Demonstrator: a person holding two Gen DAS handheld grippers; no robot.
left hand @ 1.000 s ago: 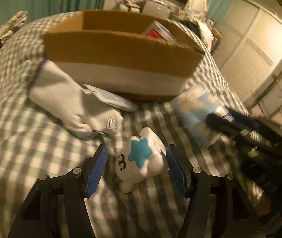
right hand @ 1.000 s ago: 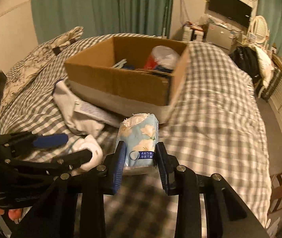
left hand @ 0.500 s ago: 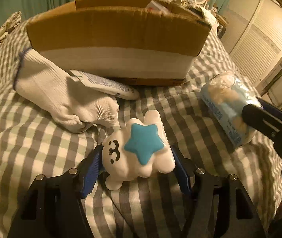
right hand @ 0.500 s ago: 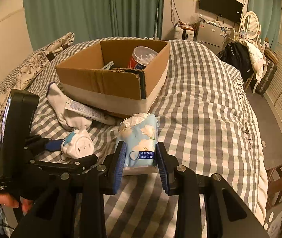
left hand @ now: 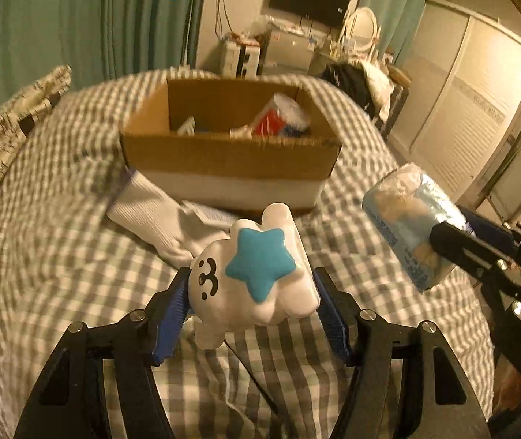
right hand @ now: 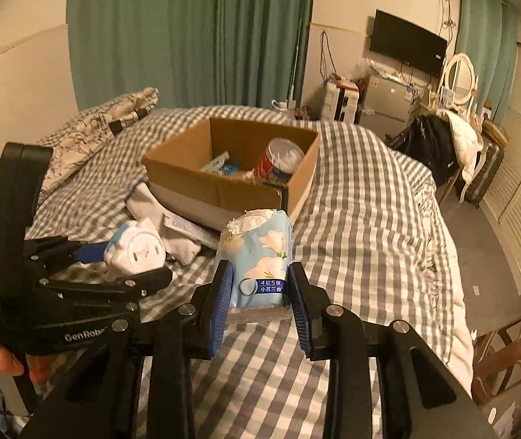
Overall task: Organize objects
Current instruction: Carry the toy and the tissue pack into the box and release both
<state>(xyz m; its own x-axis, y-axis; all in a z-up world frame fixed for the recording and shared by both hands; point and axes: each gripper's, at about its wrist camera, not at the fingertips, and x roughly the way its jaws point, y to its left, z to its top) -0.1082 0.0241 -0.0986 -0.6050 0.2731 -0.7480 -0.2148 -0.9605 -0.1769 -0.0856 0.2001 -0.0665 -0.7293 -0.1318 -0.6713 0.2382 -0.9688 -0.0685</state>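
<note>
A white plush toy with a blue star (left hand: 260, 267) hangs above the checked bed, gripped between the blue pads of my left gripper (left hand: 251, 285), whose jaws are closing on it. In the right wrist view the same toy (right hand: 136, 248) sits in the left gripper (right hand: 125, 261). My right gripper (right hand: 260, 270) is shut on a blue floral tissue pack (right hand: 257, 245), also lifted off the bed; this pack (left hand: 407, 219) shows at the right of the left wrist view. Beyond both stands an open cardboard box (left hand: 231, 157) holding a red-and-white can (right hand: 278, 161) and small items.
A white sock (left hand: 154, 216) and a flat white tube (left hand: 205, 214) lie on the bed against the box's near wall. A patterned pillow (right hand: 96, 128) lies at the left. The bed's edge drops off at the right, where a wooden stool (right hand: 509, 344) stands.
Both grippers have risen with their loads: the toy and the tissue pack left the bed. The box's inside has come into view.
</note>
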